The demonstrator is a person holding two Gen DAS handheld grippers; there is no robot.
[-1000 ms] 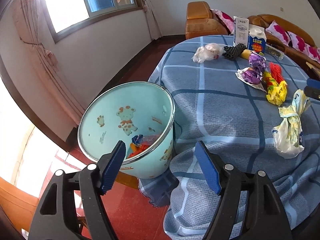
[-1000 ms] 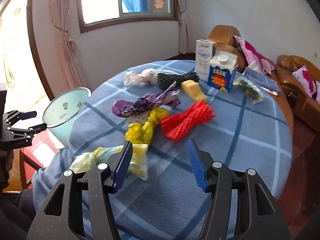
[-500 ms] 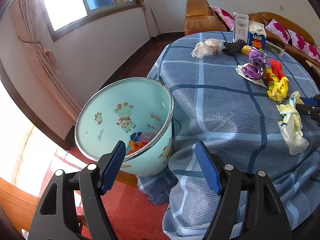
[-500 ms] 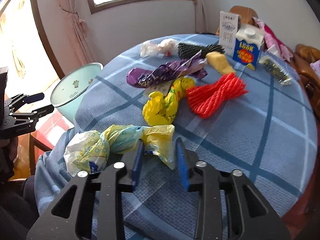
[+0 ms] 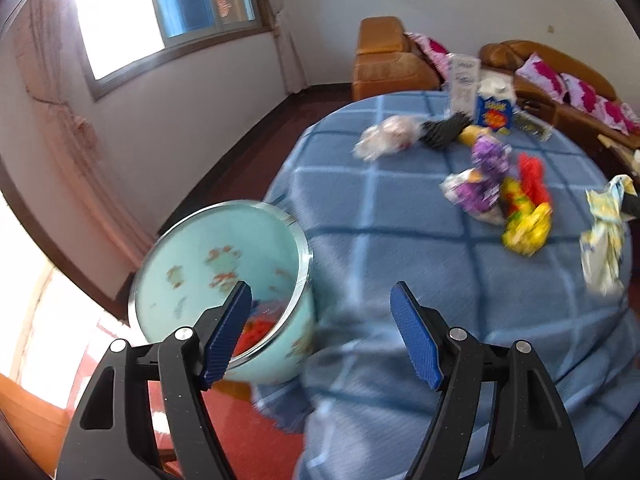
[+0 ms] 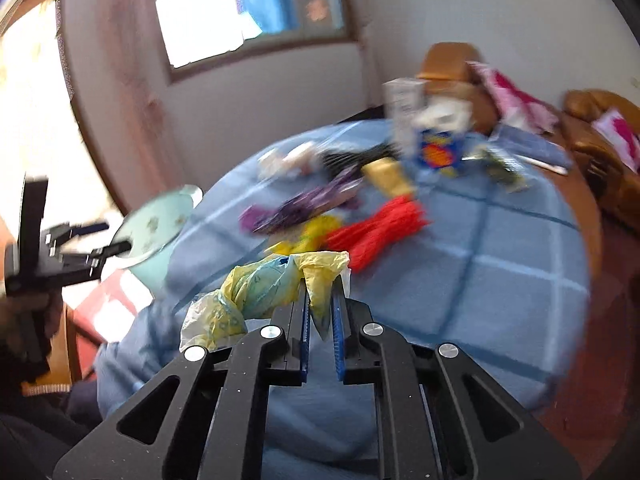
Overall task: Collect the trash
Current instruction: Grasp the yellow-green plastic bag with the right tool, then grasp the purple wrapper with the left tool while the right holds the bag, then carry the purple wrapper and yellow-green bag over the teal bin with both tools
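My right gripper is shut on one end of a crumpled yellow and white plastic bag and holds it lifted above the blue checked tablecloth. The bag also hangs at the right edge of the left wrist view. My left gripper is open and empty, low beside the table edge. A pale blue bin with cartoon prints stands just left of the table and holds some red and blue trash. More trash lies on the table: a purple wrapper, a yellow bag, red netting.
At the table's far side stand a blue milk carton, a white box, black netting, a clear bag and a yellow piece. An orange sofa with pink cushions lies behind. The floor is red.
My right gripper has shut on the yellow and white bag and lifted it off the cloth. My left gripper has drawn back and swung a little; both views are blurred by motion.
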